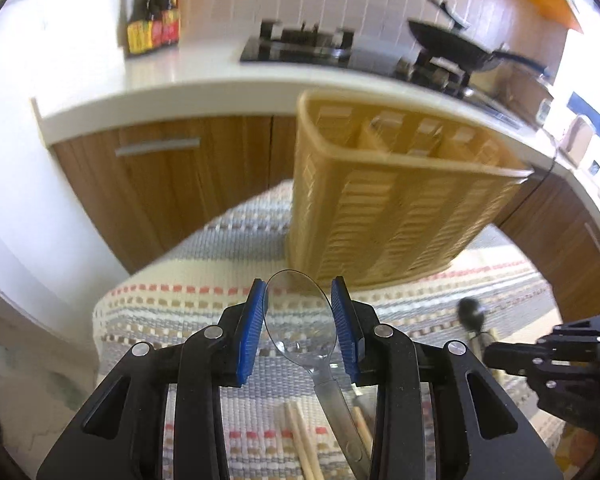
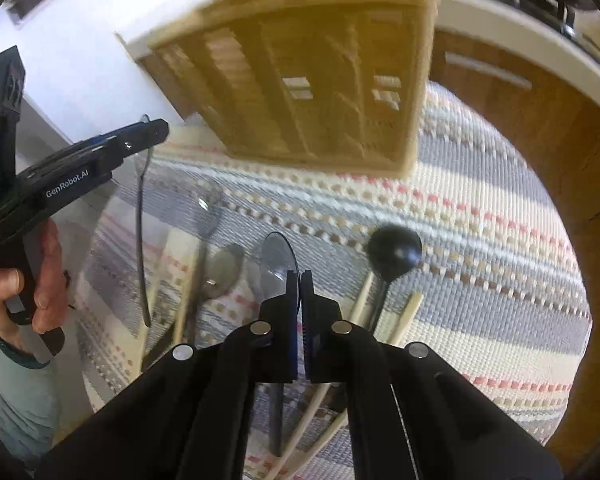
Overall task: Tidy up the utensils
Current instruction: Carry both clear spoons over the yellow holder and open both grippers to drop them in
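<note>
Left wrist view: left tool [image 1: 300, 300] part open, blue pads clamped on bowl of a clear plastic spoon [image 1: 300, 316], handle trailing back under tool. Tan slatted plastic utensil caddy [image 1: 384, 200] ahead & a bit right, on striped woven mat [image 1: 172, 312]. Wooden chopsticks [image 1: 300, 444] below tool.

Right wrist view: right tool [image 2: 300, 280] squeezed shut on edge of a 2nd clear spoon [image 2: 278, 264]. Black round ladle [image 2: 394, 252] just right, metal spoon [image 2: 222, 270] left, caddy ahead

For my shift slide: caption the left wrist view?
Left gripper holds a clear plastic spoon by its bowl, facing the yellow utensil basket on the woven mat.
</note>
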`<state>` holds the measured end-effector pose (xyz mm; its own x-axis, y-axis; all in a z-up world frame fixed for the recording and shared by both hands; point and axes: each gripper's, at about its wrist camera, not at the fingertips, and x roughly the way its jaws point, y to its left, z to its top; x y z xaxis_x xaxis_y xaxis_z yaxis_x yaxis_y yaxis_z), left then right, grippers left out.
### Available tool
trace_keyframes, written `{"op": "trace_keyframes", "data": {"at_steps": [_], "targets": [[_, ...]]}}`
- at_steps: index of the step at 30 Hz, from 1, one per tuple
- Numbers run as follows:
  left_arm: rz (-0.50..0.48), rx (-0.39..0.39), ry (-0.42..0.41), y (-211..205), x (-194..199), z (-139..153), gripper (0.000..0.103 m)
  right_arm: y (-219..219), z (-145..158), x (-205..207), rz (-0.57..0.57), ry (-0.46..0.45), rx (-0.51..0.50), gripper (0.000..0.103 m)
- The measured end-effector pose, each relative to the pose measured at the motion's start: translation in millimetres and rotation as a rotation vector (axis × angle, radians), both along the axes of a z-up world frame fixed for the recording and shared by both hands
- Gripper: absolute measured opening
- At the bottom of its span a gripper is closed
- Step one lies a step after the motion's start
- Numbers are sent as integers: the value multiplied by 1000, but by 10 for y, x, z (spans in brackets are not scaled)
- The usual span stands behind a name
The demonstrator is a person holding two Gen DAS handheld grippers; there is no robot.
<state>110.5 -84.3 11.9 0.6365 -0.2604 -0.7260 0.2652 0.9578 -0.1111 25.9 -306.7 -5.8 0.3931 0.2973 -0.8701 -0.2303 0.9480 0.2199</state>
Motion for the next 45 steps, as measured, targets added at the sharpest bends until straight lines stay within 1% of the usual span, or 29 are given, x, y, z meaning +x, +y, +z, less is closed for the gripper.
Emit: {"op": "trace_keyframes", "data": {"at_steps": [5, 6, 7, 9, 11, 13, 15, 16, 19, 21, 23, 25, 28, 33, 36, 40, 43, 45], "targets": [[-16, -65, -146, 33, -231, 494, 32, -91, 381, -111, 19, -144, 68, 1], [-17, -75, -167, 53, -233, 567, 32, -95, 485, -122, 19, -176, 85, 1], [-18, -87, -206, 74, -278, 683, 32, -148, 574, -132, 19, -219, 110, 1], [-12, -93, -279, 63, -326, 880, 32, -227, 741, -68, 5, -307, 146, 1], [8, -80, -381, 22, -350, 1116, 32, -209, 864, -32, -21, -385, 167, 1], [32, -66, -457, -21, -298, 1280, 32, -281, 1092, -18, -64, -502, 168, 1], [55, -70, -514, -89, -209, 1402, 32, -317, 1232, 23, -103, -570, 164, 1], [71, -78, -539, -128, -131, 1445, 32, -376, 1333, 90, -142, -611, 158, 1], [115, -89, -587, -250, 81, 1496, 32, -547, 1635, 289, -230, -688, 176, 1], [145, -78, -616, -301, 187, 1495, 32, -659, 1737, 392, -288, -729, 176, 1], [159, -67, -630, -350, 307, 1462, 32, -739, 1771, 516, -332, -759, 168, 1], [173, -39, -657, -416, 407, 1406, 32, -785, 1748, 669, -368, -772, 158, 1], [194, 8, -685, -477, 490, 1268, 32, -781, 1625, 860, -386, -765, 133, 1], [188, 47, -678, -537, 584, 1029, 32, -680, 1274, 1097, -365, -729, 88, 1], [177, 48, -668, -540, 586, 903, 32, -623, 1140, 1125, -340, -725, 50, 1], [159, 39, -644, -516, 567, 767, 32, -555, 1059, 1062, -312, -728, 22, 1], [143, 37, -629, -502, 526, 710, 34, -512, 1013, 996, -286, -726, 12, 1], [122, 16, -608, -480, 488, 694, 34, -508, 989, 960, -265, -701, 27, 1]]}}
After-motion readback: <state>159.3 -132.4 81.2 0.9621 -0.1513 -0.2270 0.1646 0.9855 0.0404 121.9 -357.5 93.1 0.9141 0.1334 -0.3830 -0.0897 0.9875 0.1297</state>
